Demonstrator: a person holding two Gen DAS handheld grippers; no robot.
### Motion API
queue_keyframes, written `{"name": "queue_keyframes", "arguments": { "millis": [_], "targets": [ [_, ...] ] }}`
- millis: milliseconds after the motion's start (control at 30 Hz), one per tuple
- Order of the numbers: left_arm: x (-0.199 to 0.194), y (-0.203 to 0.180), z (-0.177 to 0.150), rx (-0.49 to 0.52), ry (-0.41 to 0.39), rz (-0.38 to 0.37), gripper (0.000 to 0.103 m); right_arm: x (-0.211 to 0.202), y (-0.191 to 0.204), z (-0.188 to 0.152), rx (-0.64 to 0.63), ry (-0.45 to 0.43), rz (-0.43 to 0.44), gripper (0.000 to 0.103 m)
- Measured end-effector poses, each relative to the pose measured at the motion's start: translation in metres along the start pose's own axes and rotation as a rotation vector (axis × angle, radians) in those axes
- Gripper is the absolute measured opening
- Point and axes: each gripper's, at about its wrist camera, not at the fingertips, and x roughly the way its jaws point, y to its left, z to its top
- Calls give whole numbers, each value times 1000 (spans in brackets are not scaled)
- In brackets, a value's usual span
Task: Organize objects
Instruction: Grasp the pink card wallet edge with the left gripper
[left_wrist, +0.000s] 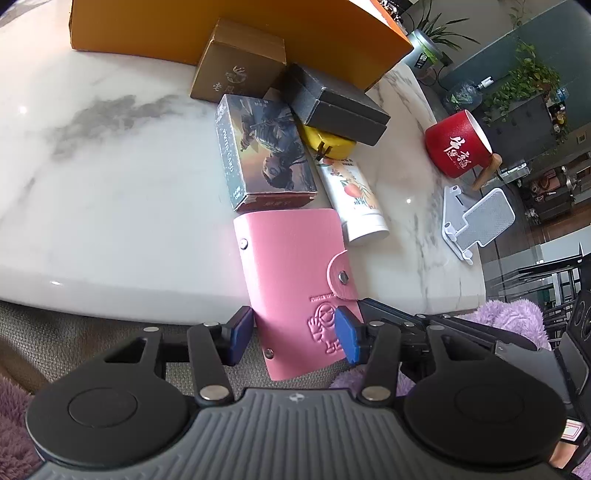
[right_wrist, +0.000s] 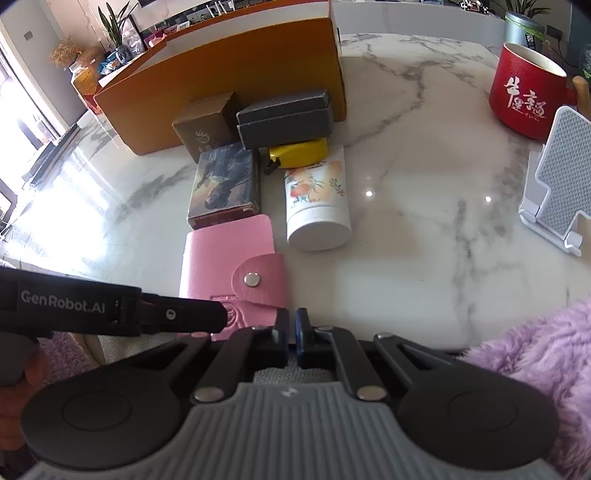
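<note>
A white marble table (right_wrist: 406, 177) with grey veins is filling most of both views. Potted green plants (left_wrist: 532, 74) are standing in the upper right of the left wrist view, with a clear water bottle (left_wrist: 463, 96) lying below them. A silver metal pot (right_wrist: 522, 26) holding a plant is sitting at the top right of the right wrist view, beyond the table. More plants and cluttered shelves (right_wrist: 110, 48) are showing at that view's upper left, where bright daylight is washing over the far left edge.

both wrist views face table (left_wrist: 110, 166) closely.
</note>
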Motion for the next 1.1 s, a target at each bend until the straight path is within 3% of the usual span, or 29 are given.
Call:
{"name": "queue_keyframes", "arguments": {
  "millis": [200,400,500,767,1100],
  "targets": [
    [-1,4,1,-42,2,-12,57,2,3,-1,-16,3,4,2],
    [0,17,-4,-162,16,-58,57,2,-2,0,16,5,34,2],
    [4,22,-3,-203,26,-44,58,1,-2,0,21,-5,37,2],
    [18,32,-4,-306,39,-121,62,2,1,1,13,-13,63,2],
    [-6,30,-3,-265,-18,-130,33,4,1,1,16,3,61,3]
  ]
}}
